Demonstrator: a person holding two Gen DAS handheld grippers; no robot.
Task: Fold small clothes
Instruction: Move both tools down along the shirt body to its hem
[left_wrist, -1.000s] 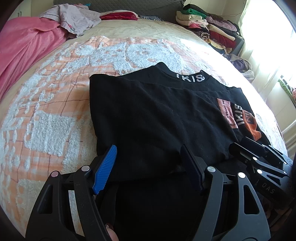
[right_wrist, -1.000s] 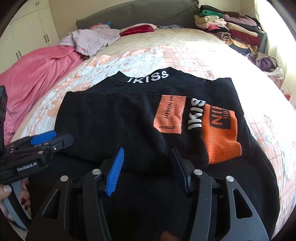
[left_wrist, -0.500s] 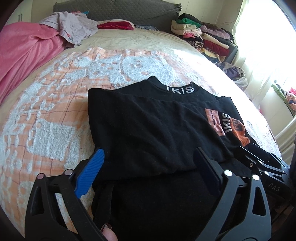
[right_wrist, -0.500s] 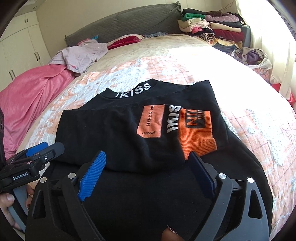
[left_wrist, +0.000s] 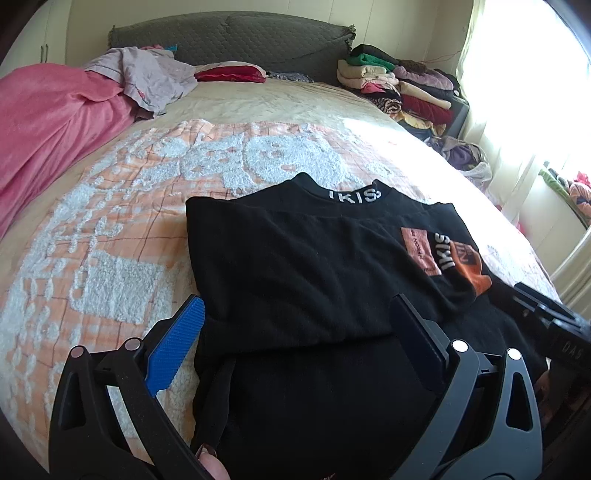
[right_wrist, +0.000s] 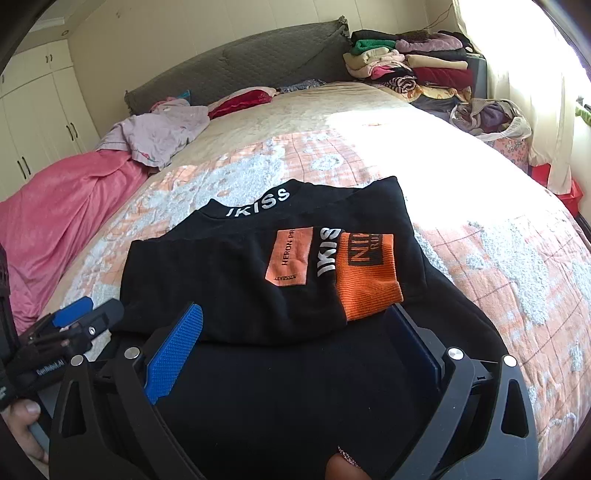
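Note:
A black sweatshirt (left_wrist: 295, 273) with a white-lettered collar and orange patches lies partly folded on the bed; it also shows in the right wrist view (right_wrist: 236, 280). A sleeve with an orange cuff (right_wrist: 365, 284) lies across its chest. My left gripper (left_wrist: 299, 343) is open and empty, raised above the garment's near left part. My right gripper (right_wrist: 295, 343) is open and empty, raised above the near right part. Each gripper shows at the edge of the other's view.
The bed has a peach and white textured bedspread (left_wrist: 122, 229). A pink blanket (left_wrist: 48, 122) and a lilac garment (left_wrist: 147, 77) lie at the far left. Stacked folded clothes (left_wrist: 399, 85) stand at the far right by the grey headboard (left_wrist: 236, 40).
Both grippers opened wide, let go of the garment and pulled back and up. The folded-over part now rests on the sweatshirt.

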